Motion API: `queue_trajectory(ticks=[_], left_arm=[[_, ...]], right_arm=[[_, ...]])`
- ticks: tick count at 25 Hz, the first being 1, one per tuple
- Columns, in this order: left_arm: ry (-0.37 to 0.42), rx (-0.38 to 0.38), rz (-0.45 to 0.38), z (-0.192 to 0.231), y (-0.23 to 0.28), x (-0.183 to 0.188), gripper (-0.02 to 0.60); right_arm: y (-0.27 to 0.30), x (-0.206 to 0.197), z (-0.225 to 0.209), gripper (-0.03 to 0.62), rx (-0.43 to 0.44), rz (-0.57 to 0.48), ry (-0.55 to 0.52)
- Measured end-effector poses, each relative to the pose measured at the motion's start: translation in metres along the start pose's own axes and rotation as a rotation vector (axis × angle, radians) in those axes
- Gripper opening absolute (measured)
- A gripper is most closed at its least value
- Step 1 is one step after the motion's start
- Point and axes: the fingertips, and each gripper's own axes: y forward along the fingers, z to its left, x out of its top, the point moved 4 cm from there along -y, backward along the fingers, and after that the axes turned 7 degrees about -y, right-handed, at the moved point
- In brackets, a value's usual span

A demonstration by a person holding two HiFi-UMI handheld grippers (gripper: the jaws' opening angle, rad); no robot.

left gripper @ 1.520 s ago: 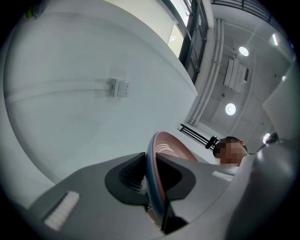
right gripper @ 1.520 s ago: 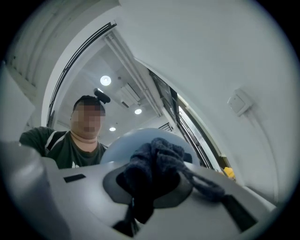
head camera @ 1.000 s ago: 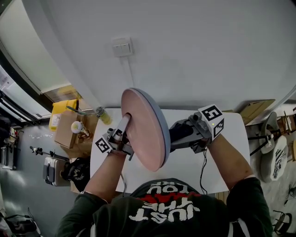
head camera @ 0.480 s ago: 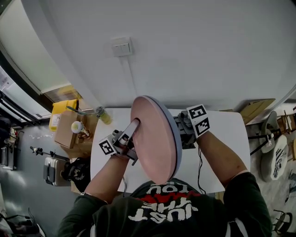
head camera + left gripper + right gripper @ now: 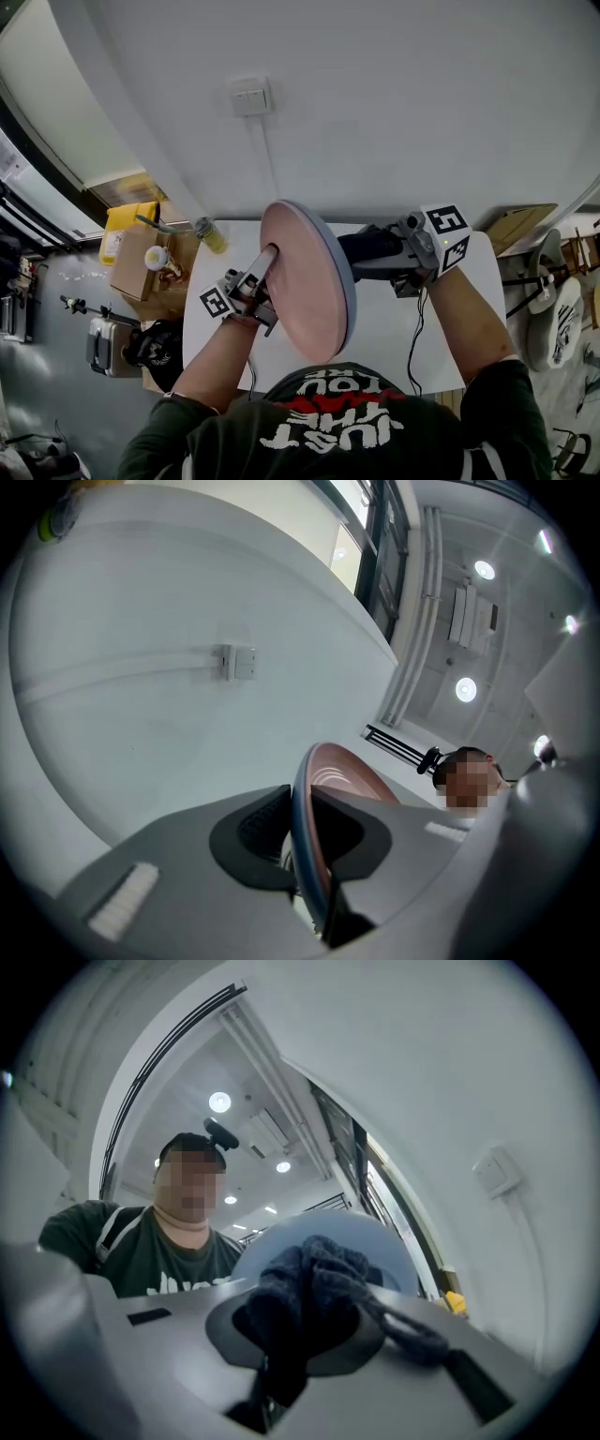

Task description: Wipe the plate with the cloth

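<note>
Two grippers are at work around one plate (image 5: pixel 305 281), which stands on its edge above the white table (image 5: pixel 398 328), its pink eating face turned left and its blue-grey underside turned right.

Well to the left of the plate, off the table, sits a cardboard box (image 5: pixel 136 262) (no part of the job). Just left of the plate comes the left gripper (image 5: pixel 265 259), reaching up at a slant. Its own view shows the jaws pressed onto the plate's rim, one pad on the pink face and one on the blue-grey back, so this gripper alone carries the plate clear of the table.

On the plate's right side is the dark knitted cloth (image 5: pixel 370 246), bunched into a wad with a loose loop hanging off it. The right gripper (image 5: pixel 354 251) pinches it firmly between its jaws. The wad points at the upper part of the underside, and from the head view it looks to be right at that surface, though true contact cannot be confirmed.

As a judgement, the wiping is under way, not finished. The cloth is on the back of the plate, and no picture shows which areas have been covered. The pink face shows no smears or crumbs. Finishing the back and setting the plate down seem to be what is left.
</note>
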Motion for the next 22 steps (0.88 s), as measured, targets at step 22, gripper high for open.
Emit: queue_trajectory(ticks=[22], left_arm=[[0.068,0.216,-0.023,0.009,-0.035,0.015,0.047]], right_arm=[[-0.132,-0.112,0.01,0.04,-0.795,0.007,0.126]])
